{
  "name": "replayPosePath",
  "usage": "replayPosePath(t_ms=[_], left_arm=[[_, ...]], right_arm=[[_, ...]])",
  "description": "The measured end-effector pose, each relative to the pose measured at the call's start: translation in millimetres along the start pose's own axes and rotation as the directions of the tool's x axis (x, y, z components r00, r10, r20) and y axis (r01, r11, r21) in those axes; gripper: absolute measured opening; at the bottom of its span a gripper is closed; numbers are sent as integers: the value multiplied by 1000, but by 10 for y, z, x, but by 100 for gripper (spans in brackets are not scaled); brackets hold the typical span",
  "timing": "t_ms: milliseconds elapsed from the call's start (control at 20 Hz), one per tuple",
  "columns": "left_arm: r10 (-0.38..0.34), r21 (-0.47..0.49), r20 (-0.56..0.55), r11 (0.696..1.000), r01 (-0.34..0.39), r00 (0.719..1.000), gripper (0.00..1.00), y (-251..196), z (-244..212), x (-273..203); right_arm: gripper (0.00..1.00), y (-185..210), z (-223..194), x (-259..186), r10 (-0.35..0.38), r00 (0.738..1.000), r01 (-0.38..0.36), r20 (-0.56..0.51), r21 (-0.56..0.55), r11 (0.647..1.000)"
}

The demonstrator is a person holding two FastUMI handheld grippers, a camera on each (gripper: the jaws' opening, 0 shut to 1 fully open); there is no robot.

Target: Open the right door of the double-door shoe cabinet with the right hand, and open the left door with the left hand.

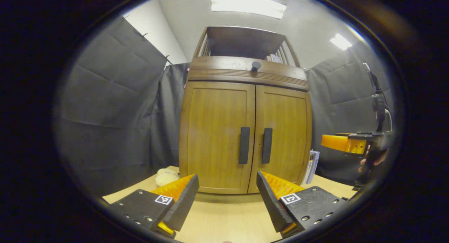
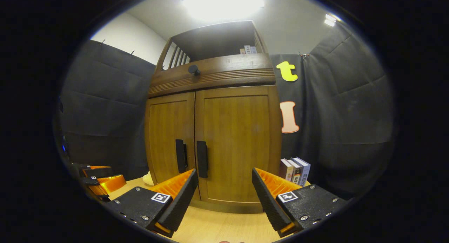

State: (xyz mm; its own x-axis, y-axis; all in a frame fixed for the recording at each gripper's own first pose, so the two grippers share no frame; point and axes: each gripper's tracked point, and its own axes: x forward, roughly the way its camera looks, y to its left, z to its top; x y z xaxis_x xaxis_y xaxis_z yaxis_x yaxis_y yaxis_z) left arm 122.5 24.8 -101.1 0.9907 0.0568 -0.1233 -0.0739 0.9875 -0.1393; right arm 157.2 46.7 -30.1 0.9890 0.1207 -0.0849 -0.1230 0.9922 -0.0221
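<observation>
Shoe cabinet [image 1: 245,137] stands on the tabletop [image 1: 224,218] against the booth's dark cloth wall, both doors closed. Its left door [image 1: 215,136] and right door [image 1: 286,134] meet at the middle, each with a dark vertical handle [image 1: 244,145] beside the seam. The left gripper [image 1: 227,201] hovers in front of the cabinet, fingers spread wide and holding nothing. The right gripper [image 2: 224,197] is likewise wide apart and empty, facing the right door. Books [image 2: 295,170] stand just beside the cabinet's right side.

Bare tabletop [image 1: 224,215] before closed cabinet doors [image 1: 245,137]; books [image 2: 294,171] beside right door, perhaps touching.
</observation>
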Motion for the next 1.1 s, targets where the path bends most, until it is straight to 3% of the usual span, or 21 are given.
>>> replayPosePath(t_ms=[200,300,550,650,900,1100], left_arm=[[44,6,-1,999,-44,999,99,233,-42,-9],[60,3,-3,998,-60,998,95,325,-76,30],[93,-7,-5,996,-93,996,95,576,-120,96],[108,-18,-10,994,-108,994,99,694,-123,135],[145,-41,-25,988,-146,989,95,999,-148,391],[157,-55,-40,986,-159,987,95,943,-184,385]], right_arm=[[95,173,8,333,36,999,-36,-7,-3,999],[95,298,21,497,54,999,-54,2,-6,999],[95,492,-126,933,73,997,-74,-19,-40,996],[95,528,-190,1095,70,997,-71,-28,-37,997],[95,480,-353,1496,31,998,-32,-52,-18,999],[95,470,-492,1736,17,997,-19,-77,-23,1000]])
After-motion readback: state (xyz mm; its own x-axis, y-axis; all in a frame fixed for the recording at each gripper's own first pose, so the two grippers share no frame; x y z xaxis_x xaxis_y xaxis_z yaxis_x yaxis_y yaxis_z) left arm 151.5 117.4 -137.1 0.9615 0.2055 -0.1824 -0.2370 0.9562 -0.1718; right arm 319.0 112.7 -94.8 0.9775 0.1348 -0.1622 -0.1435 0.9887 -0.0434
